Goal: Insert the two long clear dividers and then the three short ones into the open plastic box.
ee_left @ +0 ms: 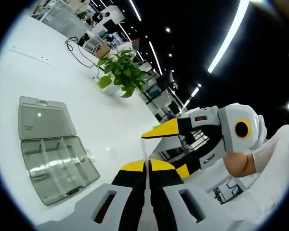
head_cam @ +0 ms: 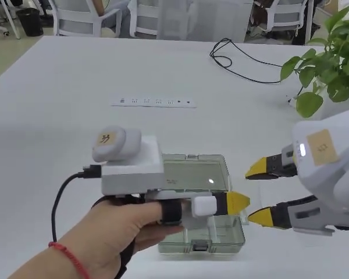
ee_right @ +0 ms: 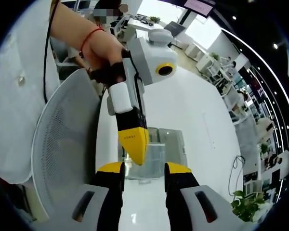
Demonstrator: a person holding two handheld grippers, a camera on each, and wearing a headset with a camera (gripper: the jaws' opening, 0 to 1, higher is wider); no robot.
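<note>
**Clear divider at risk of slipping above the box**

Pinches what looks like a thin clear divider (ee_left: 144, 149), seen edge-on, in the left tongs (ee_left: 147, 166), which are pressed fully together just above the right edge of the open plastic box (head_cam: 195, 174). Holds the right tongs (head_cam: 260, 193) spread wide just to the right of the box, one jaw on either side of the left tip, gripping nothing. Finds the box lying flat on the white surface (head_cam: 75, 75), lid thrown back on its far side.

Could well lose the divider if it is passed from one pair of tongs to the other: slick, thin plastic held by a narrow pinch, likely to twist or drop into the box if the right jaws close off-centre. Could also miss the slot, since clear plastic against a clear box wall is hard to line up. Forcing it in crooked would probably bow the strip or shove the light box sideways, as nothing pins the box down. Might knock loose any partitions standing in the tray.

Cannot judge the divider's length, so cannot tell long from short. Cannot count the partitions in the tray in the left gripper view, because of glare and clear walls. Loses the near left part of the box behind the hand and gripper body in the head view.
</note>
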